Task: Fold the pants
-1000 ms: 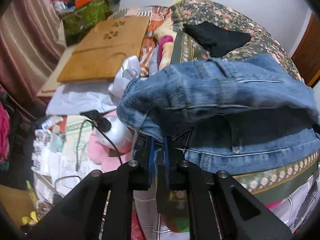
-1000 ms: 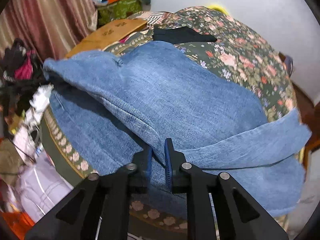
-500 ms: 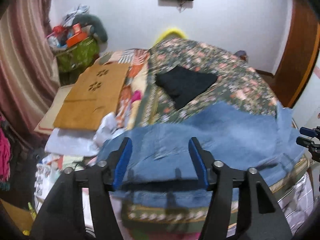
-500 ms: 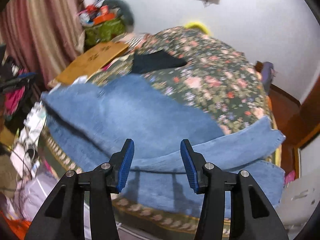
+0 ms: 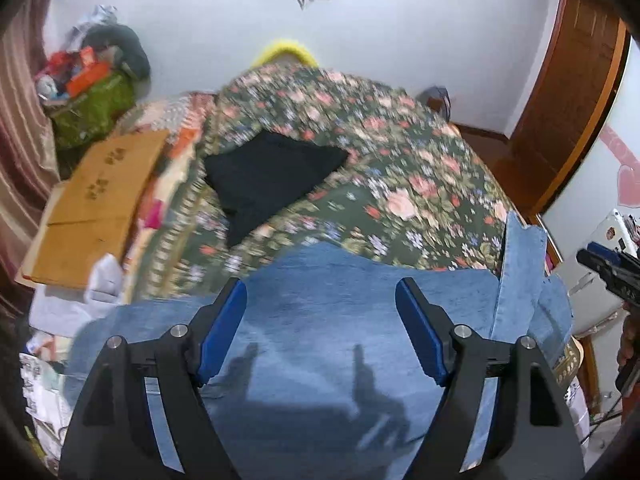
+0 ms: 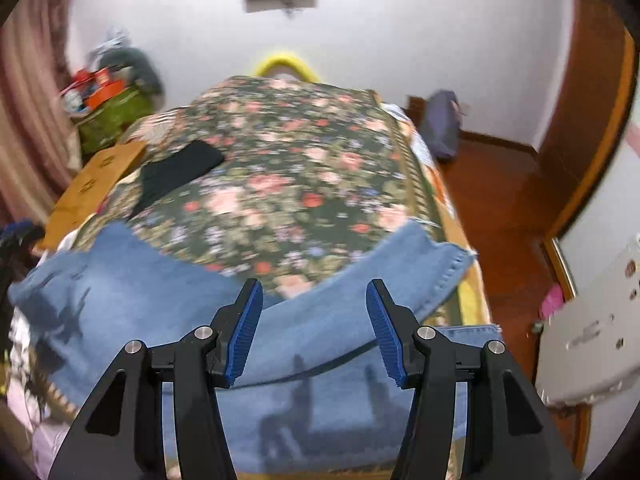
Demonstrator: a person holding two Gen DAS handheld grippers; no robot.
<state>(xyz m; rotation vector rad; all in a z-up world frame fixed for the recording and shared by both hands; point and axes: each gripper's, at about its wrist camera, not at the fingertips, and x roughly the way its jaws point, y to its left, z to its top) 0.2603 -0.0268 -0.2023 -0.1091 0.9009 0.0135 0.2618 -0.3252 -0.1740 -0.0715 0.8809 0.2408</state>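
Left wrist: floral bedspread point(image 5: 400, 168) under a white wall, wooden door point(image 5: 568, 112) at right, black cloth point(image 5: 272, 176) and cardboard point(image 5: 92, 204) farther back. Blue jeans point(image 5: 320, 320) spread at the near edge, long axis running left to right, one leg end flipped up at right. Left gripper point(image 5: 321, 330) poised above the denim, jaws wide apart, holding nothing.

Right wrist: same bed point(image 6: 288, 184), wooden floor point(image 6: 492, 200) at right. Jeans point(image 6: 132, 292) folded lengthwise along the near edge. Right gripper point(image 6: 315, 330) above them, jaws spread, empty.
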